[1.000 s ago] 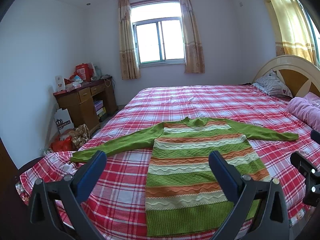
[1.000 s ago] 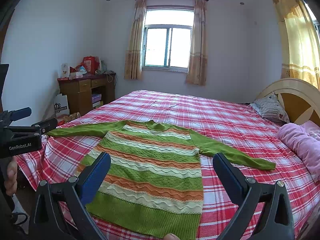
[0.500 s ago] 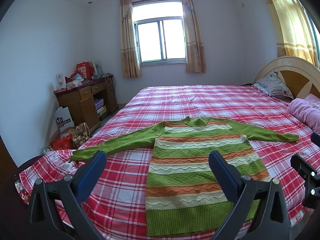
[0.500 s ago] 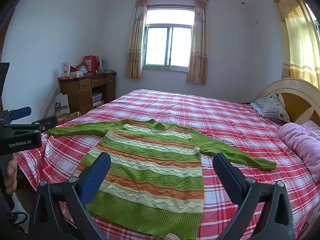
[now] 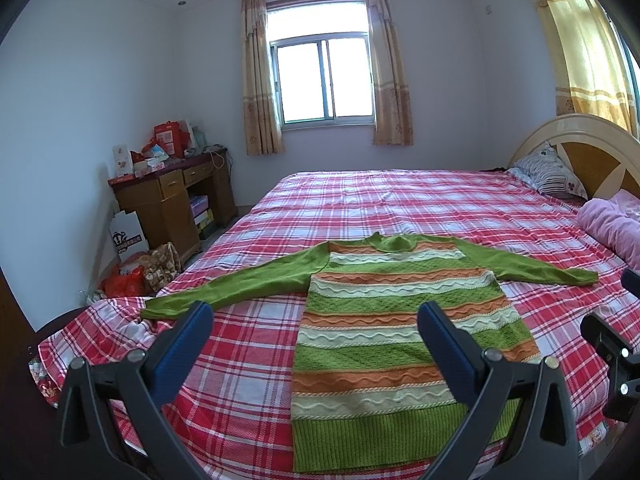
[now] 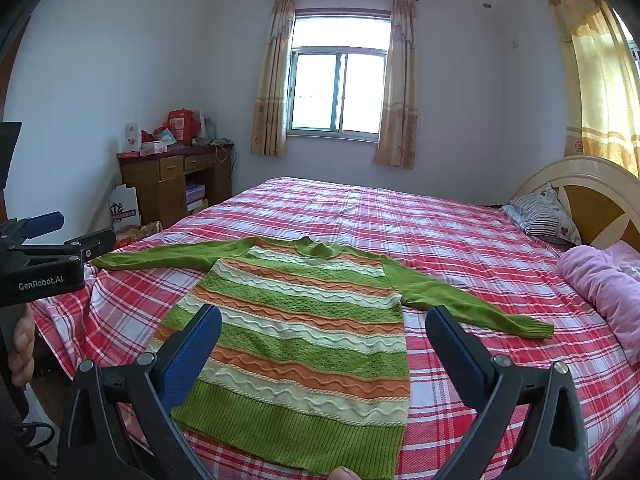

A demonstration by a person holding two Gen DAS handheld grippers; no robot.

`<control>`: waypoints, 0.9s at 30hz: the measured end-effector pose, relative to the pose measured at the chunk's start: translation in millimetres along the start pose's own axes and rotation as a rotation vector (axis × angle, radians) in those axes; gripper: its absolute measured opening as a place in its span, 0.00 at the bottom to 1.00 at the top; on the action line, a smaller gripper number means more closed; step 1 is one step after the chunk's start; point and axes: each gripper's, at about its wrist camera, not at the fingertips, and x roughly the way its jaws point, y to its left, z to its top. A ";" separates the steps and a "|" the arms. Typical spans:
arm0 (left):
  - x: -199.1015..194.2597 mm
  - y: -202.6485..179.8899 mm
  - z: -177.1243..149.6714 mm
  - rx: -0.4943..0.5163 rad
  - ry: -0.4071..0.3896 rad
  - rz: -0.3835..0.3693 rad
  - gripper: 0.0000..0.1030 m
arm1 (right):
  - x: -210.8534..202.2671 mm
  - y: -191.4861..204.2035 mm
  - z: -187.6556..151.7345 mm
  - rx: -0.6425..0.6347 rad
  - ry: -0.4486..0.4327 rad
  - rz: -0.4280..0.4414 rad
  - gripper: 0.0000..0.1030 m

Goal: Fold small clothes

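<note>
Both grippers are hanging above the near edge of the bed, and I am holding each with its jaws spread wide and nothing between them. Through my left gripper (image 5: 314, 314) I am looking across the red plaid bedspread (image 5: 400, 200) at the striped sweater (image 5: 396, 320), which is lying flat and unfolded, face up, hem towards me and collar towards the window (image 5: 326, 80). Both green sleeves are stretching straight out to the sides; the left cuff (image 5: 150, 312) is reaching almost to the corner of the bed. My right gripper (image 6: 322, 320) is framing the same sweater (image 6: 296, 328) from further right, its blue pads (image 6: 192, 352) hovering over the hem without touching the knit. My left gripper's black body is showing at the left edge of that view, with my hand (image 6: 22, 344) wrapped around its handle.

As for things that are holding other things: the wooden desk (image 5: 172, 200) against the left wall is carrying a red gift box (image 5: 170, 140) and a clutter of small cartons on its top, and its open shelf is holding stacked boxes (image 5: 200, 212). On the floor beside it a white paper bag (image 5: 128, 234) is standing upright, next to a patterned bag (image 5: 160, 266) and a red plastic bag (image 5: 124, 284); I cannot tell what is inside them. A striped pillow (image 5: 548, 172) is leaning at the headboard (image 5: 592, 144), with a pink blanket (image 5: 612, 228) bunched just beside it.
</note>
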 end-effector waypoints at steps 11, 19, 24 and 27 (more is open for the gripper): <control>0.1 0.5 0.2 0.000 0.001 -0.002 1.00 | 0.4 0.6 -0.2 -0.001 0.002 0.003 0.99; 0.1 0.7 0.0 -0.001 0.002 -0.001 1.00 | 1.0 0.5 -0.8 0.000 0.003 0.005 0.99; 5.6 -0.1 -2.0 -0.001 0.013 0.001 1.00 | 6.2 0.2 -3.2 -0.001 0.007 0.009 0.99; 13.4 -2.1 -4.7 0.003 0.030 0.002 1.00 | 13.6 -4.8 -6.3 0.004 0.015 0.023 0.99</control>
